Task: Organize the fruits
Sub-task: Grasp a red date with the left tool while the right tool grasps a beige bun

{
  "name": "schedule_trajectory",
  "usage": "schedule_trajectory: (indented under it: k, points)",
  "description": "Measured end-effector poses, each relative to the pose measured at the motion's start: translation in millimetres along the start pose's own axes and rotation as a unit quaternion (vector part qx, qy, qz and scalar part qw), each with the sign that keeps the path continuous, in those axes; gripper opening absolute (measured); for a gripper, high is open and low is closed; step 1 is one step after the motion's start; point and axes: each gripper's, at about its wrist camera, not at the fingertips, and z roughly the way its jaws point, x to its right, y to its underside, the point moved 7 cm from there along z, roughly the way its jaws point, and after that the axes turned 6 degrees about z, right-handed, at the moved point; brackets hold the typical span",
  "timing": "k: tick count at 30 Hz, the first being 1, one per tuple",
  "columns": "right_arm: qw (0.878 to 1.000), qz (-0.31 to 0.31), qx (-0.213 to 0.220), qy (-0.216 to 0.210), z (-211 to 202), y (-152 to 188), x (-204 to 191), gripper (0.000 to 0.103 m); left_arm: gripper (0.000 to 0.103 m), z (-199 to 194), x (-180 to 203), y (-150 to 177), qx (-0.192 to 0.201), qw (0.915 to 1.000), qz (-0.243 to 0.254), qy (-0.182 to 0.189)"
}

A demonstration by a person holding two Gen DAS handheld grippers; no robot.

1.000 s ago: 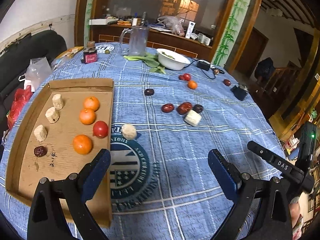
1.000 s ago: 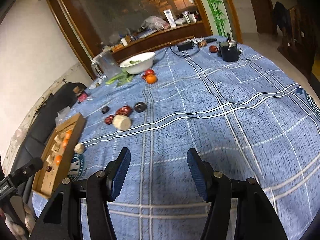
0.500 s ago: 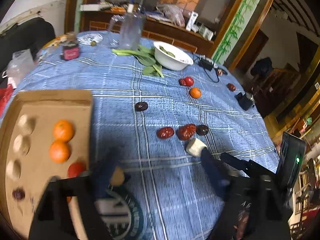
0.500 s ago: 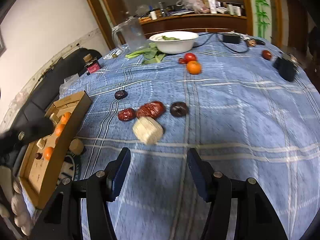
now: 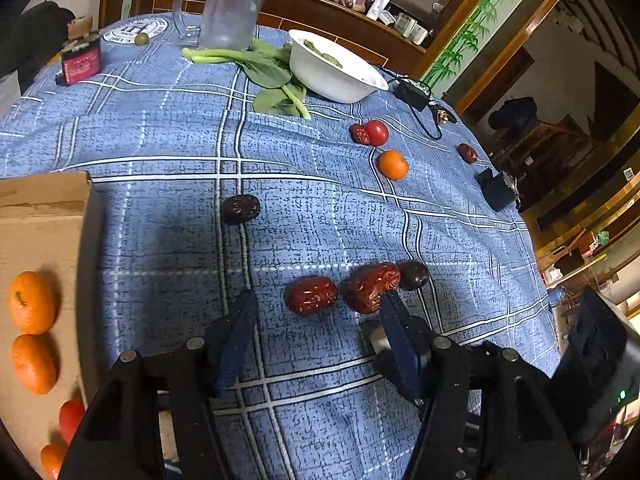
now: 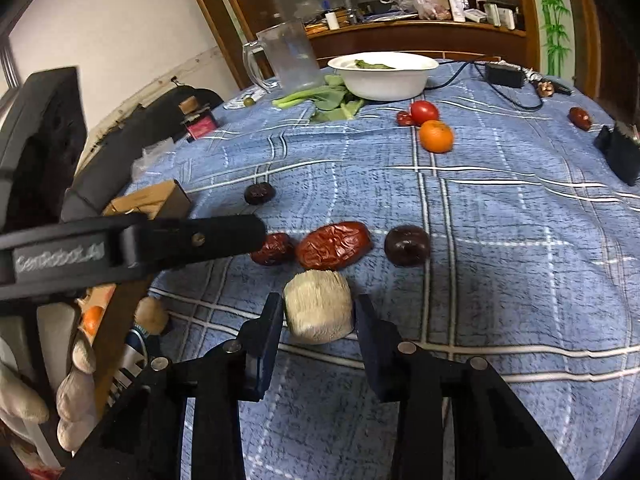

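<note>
My left gripper (image 5: 319,300) hangs low over the blue checked cloth. Its jaws are closing, with a small red date (image 5: 311,295) lying between the fingers and untouched. A large wrinkled date (image 5: 370,286) sits against the right finger, and a dark date (image 5: 414,274) lies beyond it. My right gripper (image 6: 318,304) is closing on a pale fibrous chunk (image 6: 318,312); both pads touch its sides. The cardboard tray (image 5: 40,220) at left holds oranges (image 5: 31,302) and a tomato (image 5: 71,414).
Farther back lie a lone dark date (image 5: 240,209), an orange (image 5: 393,165), a tomato (image 5: 377,132), leafy greens (image 5: 268,76), a white bowl (image 5: 332,76) and a glass jug (image 5: 236,4). A black box (image 5: 496,190) sits at the right edge. A gloved hand (image 6: 76,360) shows at left.
Both grippers have moved forward and down to the cluster of dates. The left jaws have narrowed around the small red date. The right jaws have closed in on the pale chunk.
</note>
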Motion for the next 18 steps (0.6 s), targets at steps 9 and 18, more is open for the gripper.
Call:
schedule_trajectory:
  k: [9, 18]
  points:
    - [0.998, 0.065, 0.018, 0.010, -33.1, 12.6, 30.7, 0.039, 0.059, 20.0, 9.9, 2.1, -0.008, 0.9990, 0.044, -0.008]
    - [0.997, 0.074, 0.020, 0.004, -32.0, 12.4, 32.7, 0.039, 0.016, 21.4, 23.6, 8.3, 0.003, 0.9943, 0.098, -0.040]
